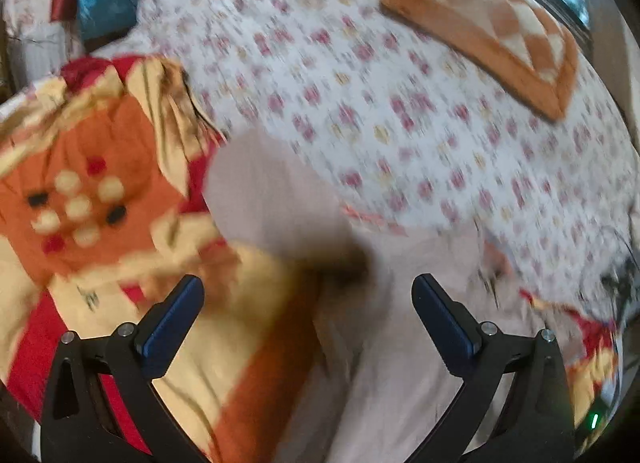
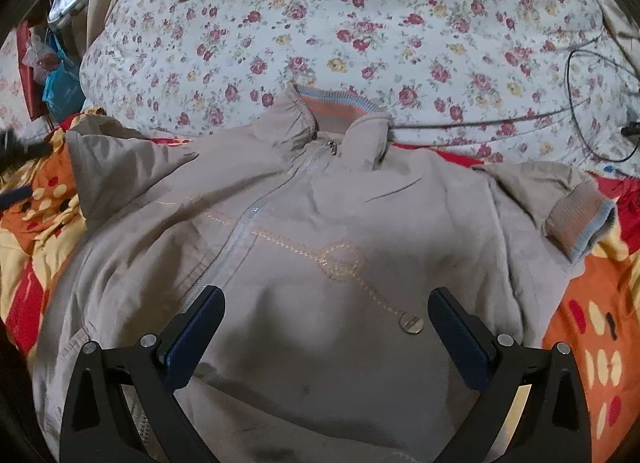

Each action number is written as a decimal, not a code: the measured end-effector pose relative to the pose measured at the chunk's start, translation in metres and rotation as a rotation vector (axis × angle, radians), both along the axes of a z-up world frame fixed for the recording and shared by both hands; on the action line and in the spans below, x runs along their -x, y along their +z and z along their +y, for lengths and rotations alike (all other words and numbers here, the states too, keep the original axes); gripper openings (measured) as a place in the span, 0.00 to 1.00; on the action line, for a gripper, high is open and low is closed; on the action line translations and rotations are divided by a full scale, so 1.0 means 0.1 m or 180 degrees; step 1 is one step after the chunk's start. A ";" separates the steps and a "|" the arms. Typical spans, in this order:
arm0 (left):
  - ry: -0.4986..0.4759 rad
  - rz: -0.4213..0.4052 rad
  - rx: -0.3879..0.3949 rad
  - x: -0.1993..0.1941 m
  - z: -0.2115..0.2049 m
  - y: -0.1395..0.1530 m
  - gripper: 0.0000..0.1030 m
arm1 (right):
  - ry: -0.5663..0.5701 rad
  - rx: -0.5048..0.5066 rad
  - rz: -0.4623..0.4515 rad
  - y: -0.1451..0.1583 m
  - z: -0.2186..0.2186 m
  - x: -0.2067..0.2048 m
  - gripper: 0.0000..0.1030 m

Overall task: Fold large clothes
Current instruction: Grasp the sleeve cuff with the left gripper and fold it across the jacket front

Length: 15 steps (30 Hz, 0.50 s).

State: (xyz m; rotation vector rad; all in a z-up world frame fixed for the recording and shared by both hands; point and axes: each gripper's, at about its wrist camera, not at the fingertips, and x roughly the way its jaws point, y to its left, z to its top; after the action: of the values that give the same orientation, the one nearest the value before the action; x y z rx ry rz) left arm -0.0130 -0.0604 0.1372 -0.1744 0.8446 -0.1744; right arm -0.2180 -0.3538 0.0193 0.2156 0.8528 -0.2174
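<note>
Floral cotton covers the bed (image 2: 400, 23), the largest surface in view, with a red, orange and yellow patterned quilt (image 2: 592, 327) spread over its near part. An orange checked blanket (image 1: 492, 23) lies folded toward the far side of the bed.

Task item: the beige jacket (image 2: 320, 223) lies front-up on the patterned quilt, zipped, collar (image 2: 332, 111) toward the floral sheet. Its body is roughly flat. One sleeve lies bent at the right side, its ribbed cuff (image 2: 580, 223) resting on the quilt. The opposite shoulder area is bunched and raised.

Step in hand, as judged: positioning before the first fold; no fold is visible yet. The next move calls for a grip on a sleeve or side edge, followed by carrying it across the zip (image 2: 256, 211) line.

Right tool (image 2: 326, 315): spread wide, holding nothing, hovering over the lower chest of the jacket, pointing toward the collar. A metal snap (image 2: 411, 322) sits just beside its right finger.

Left tool (image 1: 308, 303): spread wide, holding nothing, positioned over the left edge of the jacket where beige fabric meets the quilt. The left wrist view is blurred, so contact with the fabric cannot be determined

A thin black cable (image 2: 520, 119) lies across the floral sheet beyond the collar
</note>
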 end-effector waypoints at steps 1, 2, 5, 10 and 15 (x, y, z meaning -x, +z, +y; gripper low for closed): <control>0.0076 -0.0050 -0.0064 -0.13 0.00 0.05 1.00 | 0.0005 -0.0025 0.0001 0.00 0.01 0.01 0.99; 0.0119 -0.0040 -0.0157 -0.27 -0.02 0.07 1.00 | 0.0017 -0.0051 0.0001 0.00 0.01 0.01 0.99; 0.0195 0.0139 -0.0472 -0.73 -0.07 0.02 1.00 | 0.0040 -0.0026 0.0021 -0.01 0.03 -0.01 0.99; 0.0401 0.0583 -0.0881 -1.31 -0.02 -0.41 1.00 | 0.0125 -0.0012 0.0127 -0.09 0.08 -0.07 0.99; 0.0415 0.0877 -0.0318 -1.41 0.29 -0.72 0.03 | 0.0166 -0.0014 0.0142 -0.11 0.10 -0.09 0.99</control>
State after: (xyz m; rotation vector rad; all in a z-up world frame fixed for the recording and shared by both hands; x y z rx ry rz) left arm 0.1277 -0.0318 0.0653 -0.1612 1.1101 0.0154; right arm -0.2092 -0.3434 0.0083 0.1930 0.9023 -0.1721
